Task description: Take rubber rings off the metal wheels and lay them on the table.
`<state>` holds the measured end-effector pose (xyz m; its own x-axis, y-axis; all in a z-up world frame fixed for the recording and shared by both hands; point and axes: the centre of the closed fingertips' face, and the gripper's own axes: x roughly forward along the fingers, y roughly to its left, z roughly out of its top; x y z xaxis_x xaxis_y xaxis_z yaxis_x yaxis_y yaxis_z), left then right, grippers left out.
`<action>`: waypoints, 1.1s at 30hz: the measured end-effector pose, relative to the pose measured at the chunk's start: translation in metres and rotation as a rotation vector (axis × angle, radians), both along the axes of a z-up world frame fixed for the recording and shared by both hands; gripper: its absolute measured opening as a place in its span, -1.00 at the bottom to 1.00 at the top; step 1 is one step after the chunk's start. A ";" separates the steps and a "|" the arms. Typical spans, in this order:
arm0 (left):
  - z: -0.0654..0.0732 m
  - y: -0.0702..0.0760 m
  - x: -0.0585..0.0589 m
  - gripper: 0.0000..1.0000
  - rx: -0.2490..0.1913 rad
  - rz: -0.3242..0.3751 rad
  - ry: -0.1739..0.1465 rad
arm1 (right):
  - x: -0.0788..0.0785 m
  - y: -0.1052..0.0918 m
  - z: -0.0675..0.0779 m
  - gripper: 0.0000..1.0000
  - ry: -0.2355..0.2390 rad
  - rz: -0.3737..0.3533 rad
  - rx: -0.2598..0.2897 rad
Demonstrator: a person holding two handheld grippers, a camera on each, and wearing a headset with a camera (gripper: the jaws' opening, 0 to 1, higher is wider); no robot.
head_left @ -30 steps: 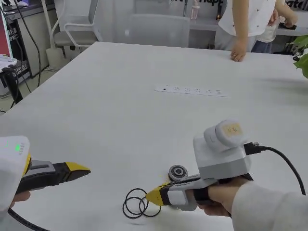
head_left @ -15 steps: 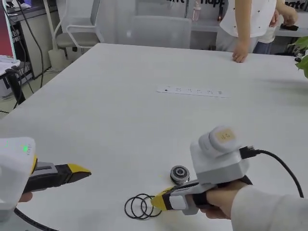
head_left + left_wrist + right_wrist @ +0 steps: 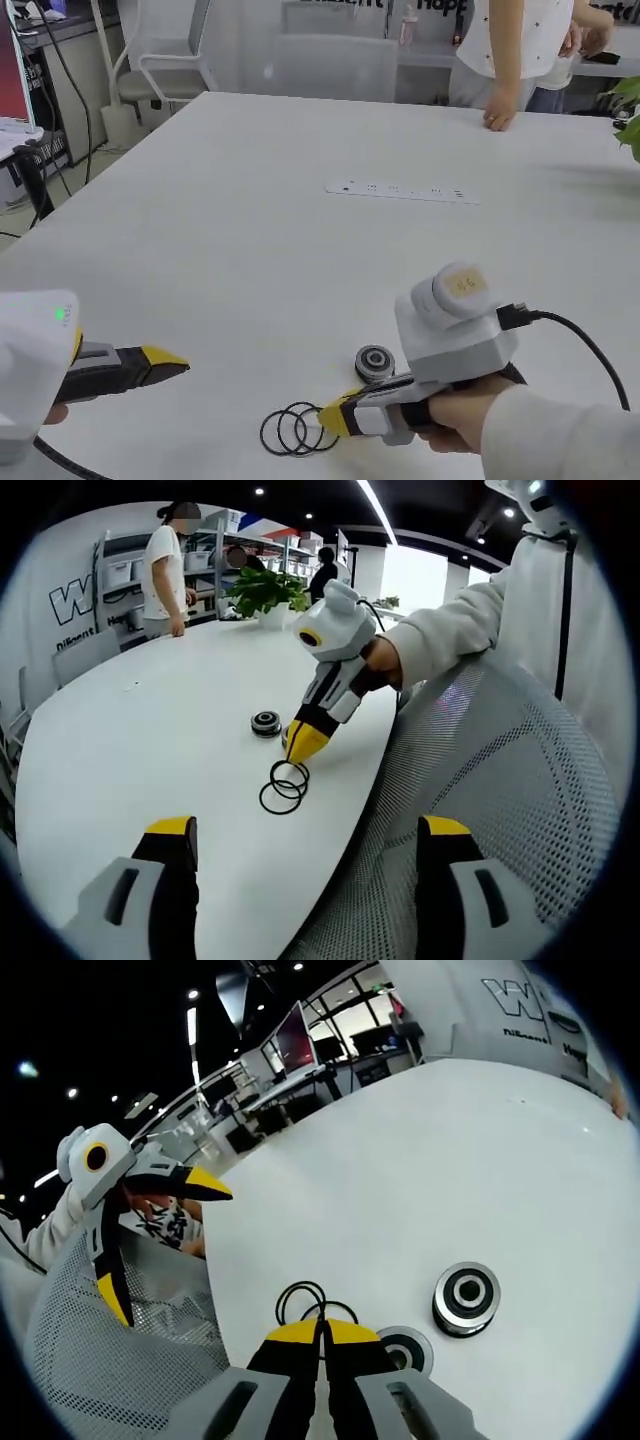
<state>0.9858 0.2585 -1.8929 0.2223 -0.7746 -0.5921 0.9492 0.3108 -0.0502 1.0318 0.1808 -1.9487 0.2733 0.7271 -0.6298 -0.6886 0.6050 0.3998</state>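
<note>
Three black rubber rings (image 3: 294, 431) lie overlapped on the white table (image 3: 300, 220) near its front edge. My right gripper (image 3: 334, 418) is shut, its yellow tips pinching the edge of the nearest ring (image 3: 303, 1299). Just behind it stands a metal wheel (image 3: 374, 362). In the right gripper view that wheel (image 3: 466, 1298) has a second wheel (image 3: 405, 1346) beside it, partly behind my jaw. My left gripper (image 3: 178, 366) is held off the table's front left corner, open and empty. From the left gripper view (image 3: 305, 832) I look across at the rings (image 3: 283, 785) and the right gripper (image 3: 301, 743).
A white power strip (image 3: 402, 190) lies mid-table. A person (image 3: 510, 40) stands at the far edge with a hand on the table. Chairs (image 3: 330, 62) line the far side, and a mesh chair back (image 3: 480, 780) is close by my left gripper. A plant (image 3: 628, 115) sits far right.
My right gripper has stayed shut and shifted its tips slightly right, away from the pile's middle. The left gripper has held its place. The head camera dipped a little.
</note>
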 end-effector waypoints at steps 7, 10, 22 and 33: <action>-0.001 0.000 0.000 0.77 0.008 -0.001 0.004 | -0.002 0.001 0.001 -1.00 0.003 0.013 0.003; -0.002 0.000 -0.001 0.77 0.009 -0.002 0.005 | -0.002 0.002 0.002 -1.00 0.006 0.016 0.004; -0.004 0.001 -0.002 0.76 0.018 -0.007 0.013 | -0.001 -0.003 0.000 -1.00 -0.001 0.014 -0.020; -0.005 0.001 -0.002 0.76 0.020 -0.004 0.018 | 0.001 0.002 -0.002 -0.99 -0.075 0.060 -0.057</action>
